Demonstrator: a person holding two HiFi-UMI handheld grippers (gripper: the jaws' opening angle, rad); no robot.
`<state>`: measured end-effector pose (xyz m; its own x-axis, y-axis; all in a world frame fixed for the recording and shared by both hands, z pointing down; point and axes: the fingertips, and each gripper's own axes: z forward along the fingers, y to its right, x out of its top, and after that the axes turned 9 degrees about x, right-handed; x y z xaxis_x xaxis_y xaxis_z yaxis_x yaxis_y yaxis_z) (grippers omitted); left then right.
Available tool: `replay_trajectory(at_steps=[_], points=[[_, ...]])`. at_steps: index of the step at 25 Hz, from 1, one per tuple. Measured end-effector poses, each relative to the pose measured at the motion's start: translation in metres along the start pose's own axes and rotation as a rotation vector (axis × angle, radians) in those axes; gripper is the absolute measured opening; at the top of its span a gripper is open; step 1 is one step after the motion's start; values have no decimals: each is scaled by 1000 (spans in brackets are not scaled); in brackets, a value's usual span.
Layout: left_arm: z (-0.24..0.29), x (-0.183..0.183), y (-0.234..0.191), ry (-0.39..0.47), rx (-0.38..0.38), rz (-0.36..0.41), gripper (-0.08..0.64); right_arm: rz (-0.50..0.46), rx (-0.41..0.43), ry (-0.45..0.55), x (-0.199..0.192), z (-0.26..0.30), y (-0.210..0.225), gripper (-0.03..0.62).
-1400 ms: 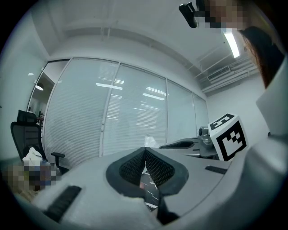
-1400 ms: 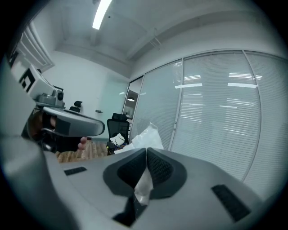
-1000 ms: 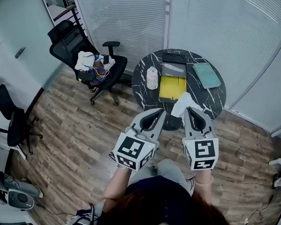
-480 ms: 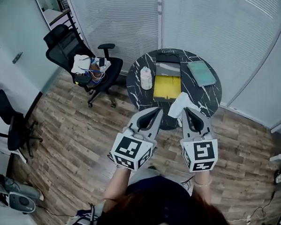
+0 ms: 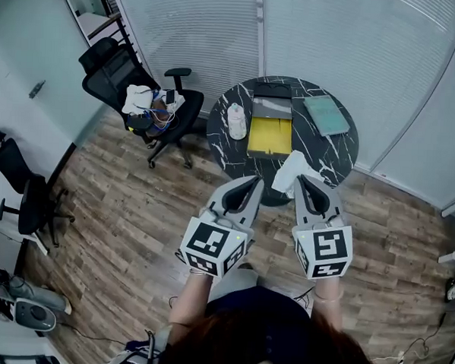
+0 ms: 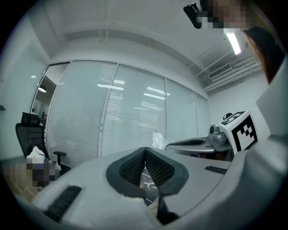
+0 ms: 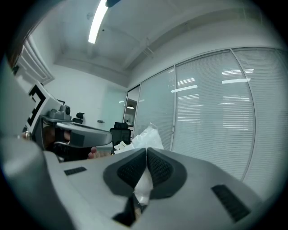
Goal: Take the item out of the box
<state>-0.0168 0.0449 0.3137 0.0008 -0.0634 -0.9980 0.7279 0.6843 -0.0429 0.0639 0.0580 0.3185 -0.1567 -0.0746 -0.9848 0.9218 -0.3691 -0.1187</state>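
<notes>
- Right gripper view: the item, a crumpled white plastic pouch, is pinched between the closed pads of the right gripper. Most of it sticks out past the tips.
- Head view: the item hangs in the air at the near edge of the table, clear of the box and touching nothing but the right gripper.
- The box lies open. Its yellow inside looks bare, and the grey flap is folded back on the far side.
- Judgement: removal is effectively done. At most, setting the pouch down somewhere remains.
- Left gripper: jaws closed tip to tip with nothing held; only marble shows through the gap behind them. It is held beside the right one.
- Table: a teal book lies right of the box and a pale bottle-like object left of it, both untouched.
</notes>
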Motion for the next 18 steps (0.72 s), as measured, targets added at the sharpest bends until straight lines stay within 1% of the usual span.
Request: replay_trajectory(at_steps=[7, 18], points=[[-17, 0, 20, -5, 22, 3, 26, 15, 20, 5, -6, -24, -6, 25], [-44, -6, 45, -19, 29, 9, 26, 36, 43, 8, -13, -54, -26, 25]])
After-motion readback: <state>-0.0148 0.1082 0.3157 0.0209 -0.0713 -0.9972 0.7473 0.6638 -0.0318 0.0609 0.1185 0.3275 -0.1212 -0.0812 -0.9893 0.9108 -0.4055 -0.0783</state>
